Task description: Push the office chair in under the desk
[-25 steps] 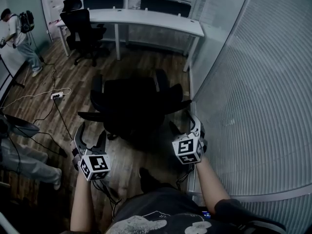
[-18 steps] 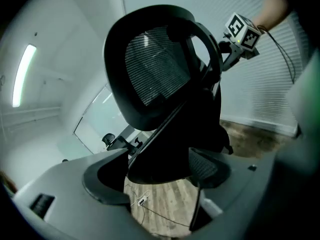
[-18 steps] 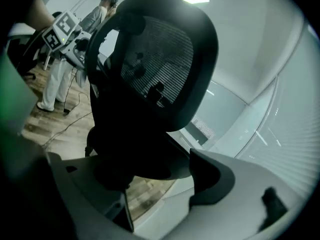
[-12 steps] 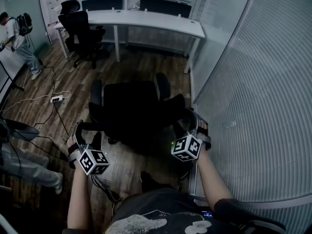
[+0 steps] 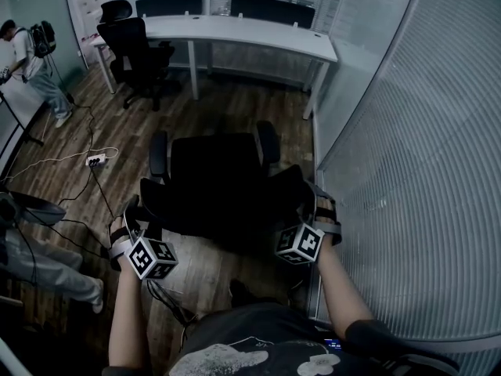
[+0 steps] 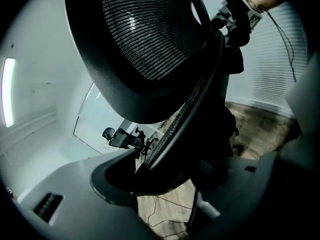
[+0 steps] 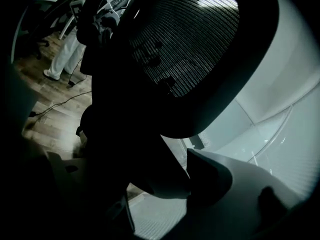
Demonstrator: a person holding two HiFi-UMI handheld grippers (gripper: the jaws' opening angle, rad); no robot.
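The black office chair [image 5: 215,178] stands in the middle of the wooden floor, its seat facing the white desk [image 5: 235,30] at the back wall. Its mesh back [image 6: 150,34] is toward me. My left gripper [image 5: 139,216] is at the back's left edge; its jaws are closing with the back's frame [image 6: 190,109] between them, and I see no firm press. My right gripper [image 5: 313,202] is at the back's right edge, and the dark frame [image 7: 150,149] fills its jaws and touches the pale jaw. The mesh [image 7: 200,39] looms above.
A glass wall with blinds [image 5: 407,147] runs close along the right. A second black chair [image 5: 133,49] stands at the desk's left end. A person with a backpack [image 5: 31,61] stands far left. A power strip [image 5: 95,160] and cables lie on the floor left.
The chair has turned from an angle to square with the desk. My left gripper moved in to the back's left edge. My right gripper stayed on the right edge.
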